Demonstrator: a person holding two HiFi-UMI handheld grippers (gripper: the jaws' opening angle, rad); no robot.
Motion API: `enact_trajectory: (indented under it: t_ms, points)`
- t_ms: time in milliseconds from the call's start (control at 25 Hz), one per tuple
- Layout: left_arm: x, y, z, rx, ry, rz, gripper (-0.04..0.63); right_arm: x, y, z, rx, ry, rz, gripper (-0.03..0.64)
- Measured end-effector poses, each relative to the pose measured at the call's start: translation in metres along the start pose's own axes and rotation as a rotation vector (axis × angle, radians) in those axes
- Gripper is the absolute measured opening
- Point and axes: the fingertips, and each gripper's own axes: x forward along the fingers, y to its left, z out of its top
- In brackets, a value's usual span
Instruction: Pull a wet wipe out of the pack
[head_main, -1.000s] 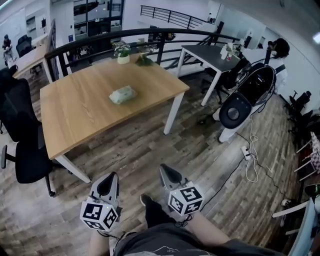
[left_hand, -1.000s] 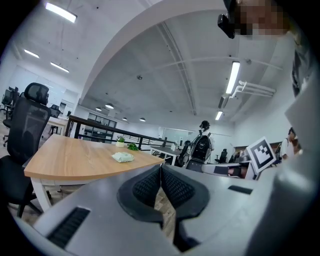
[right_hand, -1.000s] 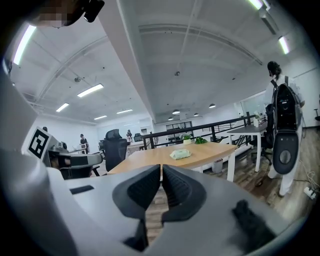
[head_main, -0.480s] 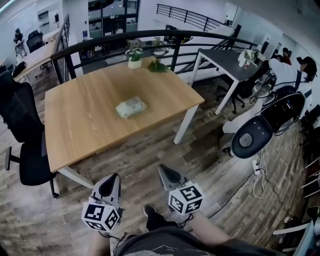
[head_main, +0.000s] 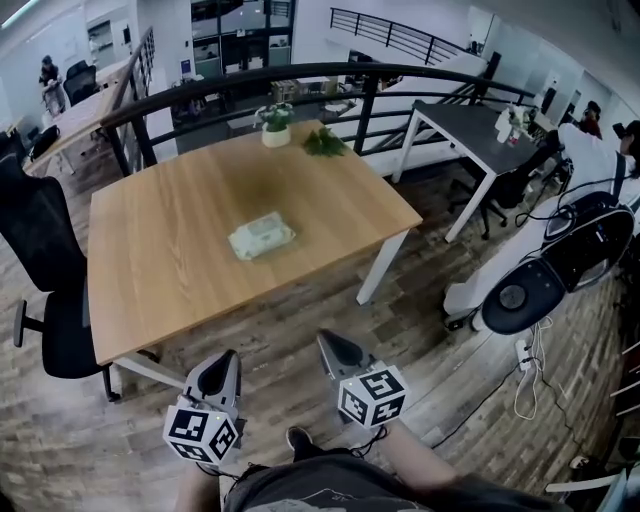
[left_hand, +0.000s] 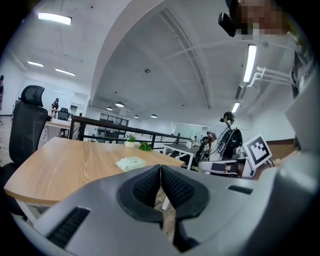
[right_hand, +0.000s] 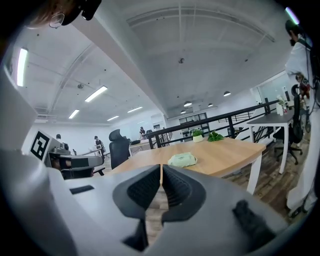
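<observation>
In the head view, the wet wipe pack (head_main: 262, 237) lay flat near the middle of the wooden table (head_main: 150, 270), which filled the centre-left of the frame. A potted plant (head_main: 275, 125) and a leafy green sprig (head_main: 325, 143) stood at the table's far edge, near the top of the frame, with a black railing (head_main: 300, 72) behind them. A black office chair (head_main: 40, 270) sat at the left edge, and a dark table (head_main: 470, 125) stood in the upper right. The left gripper (head_main: 222, 365) and the right gripper (head_main: 335, 350) hung side by side at the bottom centre over the plank floor (head_main: 300, 310). Both pointed towards the table and were well apart from the pack.

In the left gripper view, the jaws were pressed together with nothing between them, the ridged pads (left_hand: 150, 187) meeting in a thin line at lower centre. The wet wipe pack (left_hand: 131, 163) showed just above them and slightly left, lying on the wooden table (left_hand: 60, 170). The black office chair (left_hand: 27, 125) rose at the left.

In the right gripper view, the jaws were likewise closed and empty. The wet wipe pack (right_hand: 183, 159) lay just right of centre on the wooden table (right_hand: 225, 155), with the potted plant (right_hand: 197, 135) beyond it.
</observation>
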Motion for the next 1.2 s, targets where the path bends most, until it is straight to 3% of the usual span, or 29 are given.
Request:
enact_trajectory:
  t_ms: [320, 640, 920, 1200]
  points:
    - [0.026, 0.000, 0.018, -0.001, -0.015, 0.041, 0.014, 0.021, -0.028, 0.020, -0.017, -0.001, 0.028, 0.028]
    - [0.053, 0.017, 0.014, 0.000, -0.002, 0.040, 0.014, 0.042, -0.039, 0.009, -0.011, 0.021, 0.030, 0.028]
    - [0.095, 0.045, 0.019, -0.004, 0.009, 0.000, 0.014, 0.081, -0.057, 0.020, -0.020, 0.038, -0.004, 0.028]
    - [0.162, 0.100, 0.033, -0.026, 0.034, -0.026, 0.014, 0.151, -0.082, 0.038, -0.035, 0.075, -0.036, 0.028]
